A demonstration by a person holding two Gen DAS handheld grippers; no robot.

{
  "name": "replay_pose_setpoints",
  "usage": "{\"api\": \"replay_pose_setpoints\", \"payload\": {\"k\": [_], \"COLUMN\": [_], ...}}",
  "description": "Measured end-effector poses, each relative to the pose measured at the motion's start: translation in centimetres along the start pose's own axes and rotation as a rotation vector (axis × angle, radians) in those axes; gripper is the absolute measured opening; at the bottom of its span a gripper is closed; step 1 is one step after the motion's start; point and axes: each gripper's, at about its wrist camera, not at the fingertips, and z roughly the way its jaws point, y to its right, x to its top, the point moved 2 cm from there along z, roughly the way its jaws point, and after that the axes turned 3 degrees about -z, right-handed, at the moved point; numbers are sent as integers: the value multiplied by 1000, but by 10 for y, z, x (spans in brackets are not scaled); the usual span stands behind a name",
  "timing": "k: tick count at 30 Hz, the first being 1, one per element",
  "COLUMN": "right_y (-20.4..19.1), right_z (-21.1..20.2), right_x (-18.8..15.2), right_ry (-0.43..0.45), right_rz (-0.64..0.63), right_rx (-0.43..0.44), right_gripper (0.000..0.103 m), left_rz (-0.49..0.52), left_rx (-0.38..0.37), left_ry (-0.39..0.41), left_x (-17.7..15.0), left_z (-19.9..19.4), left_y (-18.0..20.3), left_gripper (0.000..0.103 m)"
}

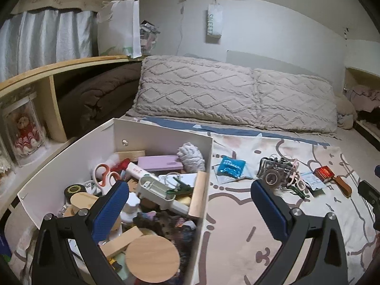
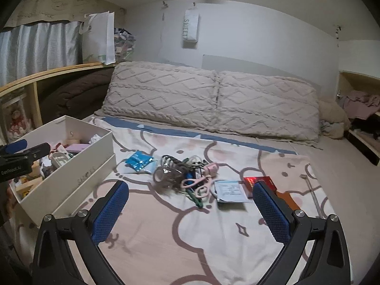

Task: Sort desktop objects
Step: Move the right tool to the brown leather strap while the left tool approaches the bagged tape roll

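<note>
While both tools (image 1: 190,190) (image 2: 190,190) gape, clutter (image 2: 185,175) lies apart.

Both wrist views bedward, sharing white box (image 1: 163,140).

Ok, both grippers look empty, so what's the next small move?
Probably ease the right gripper, open and empty, forward and down onto the pink scissors at the near edge of the loose pile; the white box they likely belong in sits to the left.

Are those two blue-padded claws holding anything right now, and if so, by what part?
Nothing is held. The left gripper stands open above the edge of the white cardboard box, and the right gripper stands open over the patterned bedsheet.
</note>
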Motion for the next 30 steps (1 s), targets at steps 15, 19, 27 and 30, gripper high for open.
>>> {"api": "replay_pose_setpoints", "payload": {"k": [15,19,27,30], "right_y": [37,44,54,56], "right_z": [-2,-4,-8,-8], "right_x": [-19,-21,-24,-26], "right_ry": [2,6,3,-3], "right_rz": [59,72,91,93], "right_rx": [-53,-50,-56,-57], "right_gripper": [103,103,103,103], "left_rz": [32,35,55,67], "left_rx": [-99,-100,-112,-117], "left_ry": [37,48,68,70], "left_x": [-12,-17,-22,-24], "left_z": [-12,-15,-18,-17], "left_y": [44,51,61,65], "left_gripper": [103,103,103,103]}}
